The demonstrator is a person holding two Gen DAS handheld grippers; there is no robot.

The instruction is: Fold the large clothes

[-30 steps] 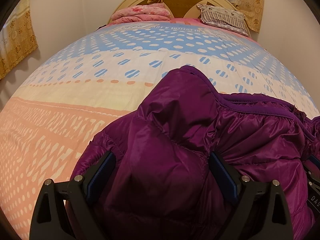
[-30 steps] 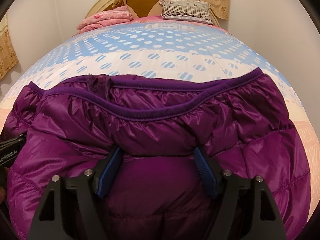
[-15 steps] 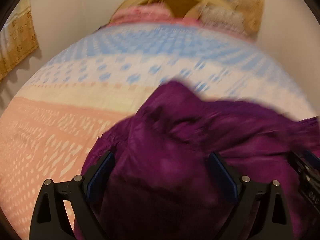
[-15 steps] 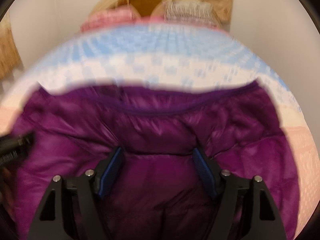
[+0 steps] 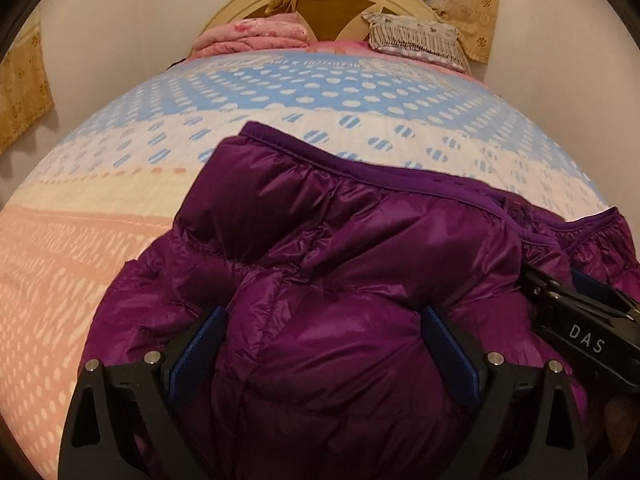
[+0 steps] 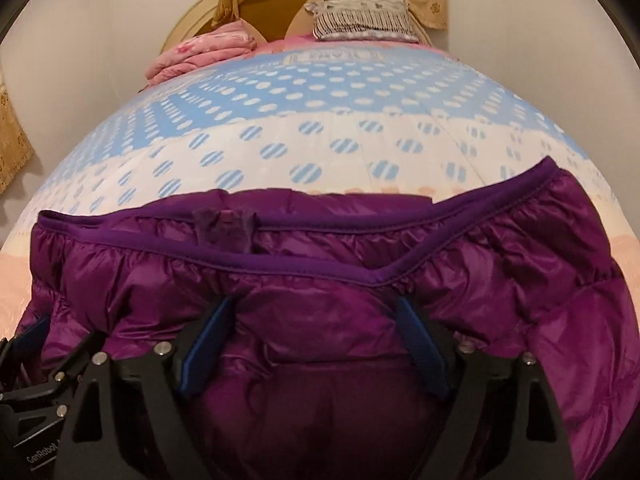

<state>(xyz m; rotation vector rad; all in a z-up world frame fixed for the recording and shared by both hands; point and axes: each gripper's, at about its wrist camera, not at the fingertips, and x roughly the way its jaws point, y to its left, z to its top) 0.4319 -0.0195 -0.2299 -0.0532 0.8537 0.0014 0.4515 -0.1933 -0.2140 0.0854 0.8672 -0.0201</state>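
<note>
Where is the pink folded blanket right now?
The pink blanket lies at the head of the bed, left of centre in both wrist views, against the headboard, with the striped pillow to its right.

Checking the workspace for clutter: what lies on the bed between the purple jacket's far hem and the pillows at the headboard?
Only bare bedspread between purple jacket and pillows; both wrist views show it.

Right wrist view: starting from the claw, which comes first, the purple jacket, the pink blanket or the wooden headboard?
1. Purple jacket, directly at the right claw.
2. Pink blanket, far end of the bed, left.
3. Wooden headboard, behind the blanket, at the wall.
</note>
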